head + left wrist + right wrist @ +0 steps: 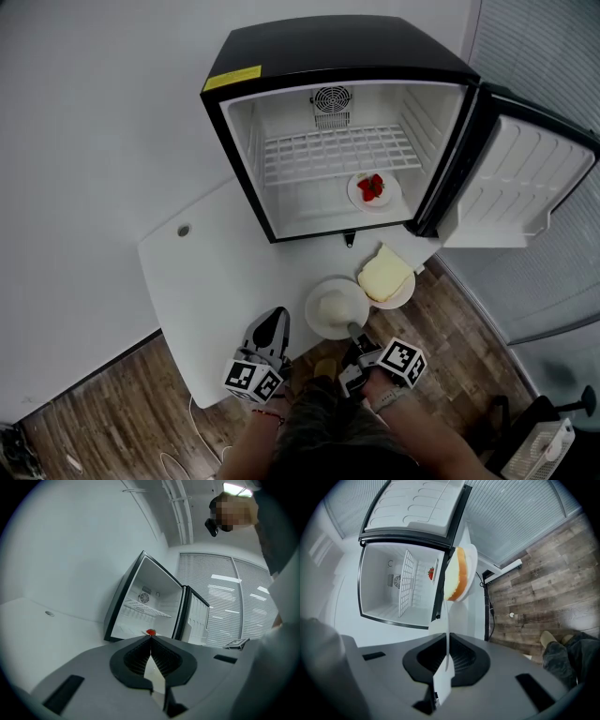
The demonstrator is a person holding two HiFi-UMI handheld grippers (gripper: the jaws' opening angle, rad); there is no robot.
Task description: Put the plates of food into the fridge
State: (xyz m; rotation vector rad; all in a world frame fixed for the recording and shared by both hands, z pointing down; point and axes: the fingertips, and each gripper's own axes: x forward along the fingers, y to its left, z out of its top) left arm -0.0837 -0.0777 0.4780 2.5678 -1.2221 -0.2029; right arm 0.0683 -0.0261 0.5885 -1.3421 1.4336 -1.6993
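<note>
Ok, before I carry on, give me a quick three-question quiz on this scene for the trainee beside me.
1. How many plates of food stand on the table, outside the fridge?
2. The right gripper is shut on: A) a cup; B) the rim of the near plate, the one with white food; C) nothing.
3. True or false: the left gripper stands open.
Key: 1. Two: the near plate and the plate of bread. 2. B. 3. False: its jaws are together, with nothing between them.
</note>
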